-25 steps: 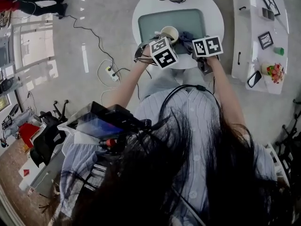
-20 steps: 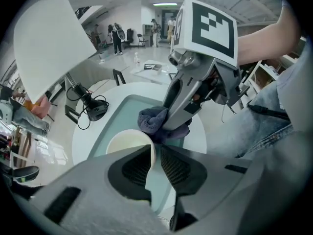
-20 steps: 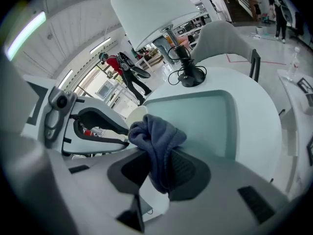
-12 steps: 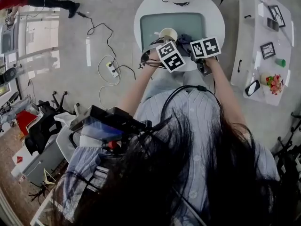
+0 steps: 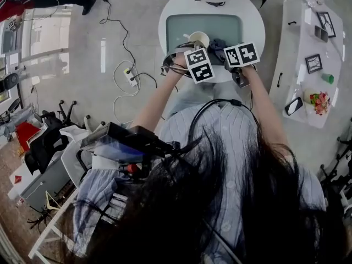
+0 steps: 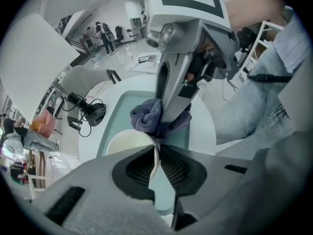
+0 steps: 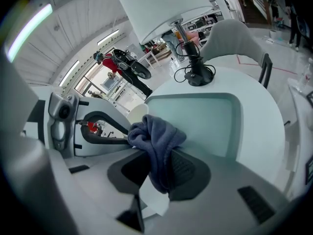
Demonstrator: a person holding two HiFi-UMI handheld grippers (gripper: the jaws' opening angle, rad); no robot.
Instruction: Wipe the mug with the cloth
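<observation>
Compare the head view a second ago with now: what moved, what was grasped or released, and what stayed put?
The left gripper twisted a little and edged toward the right gripper, narrowing the gap between their marker cubes. No grasp or release shows: left stays shut on the mug at its rim, right on the cloth. Mug and cloth remain over the green mat.

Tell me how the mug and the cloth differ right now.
The mug is cream and rigid, its thin rim pinched by the left gripper; the cloth is grey-blue and soft, bunched and drooping from the right gripper. Shared: each sits between shut jaws.
</observation>
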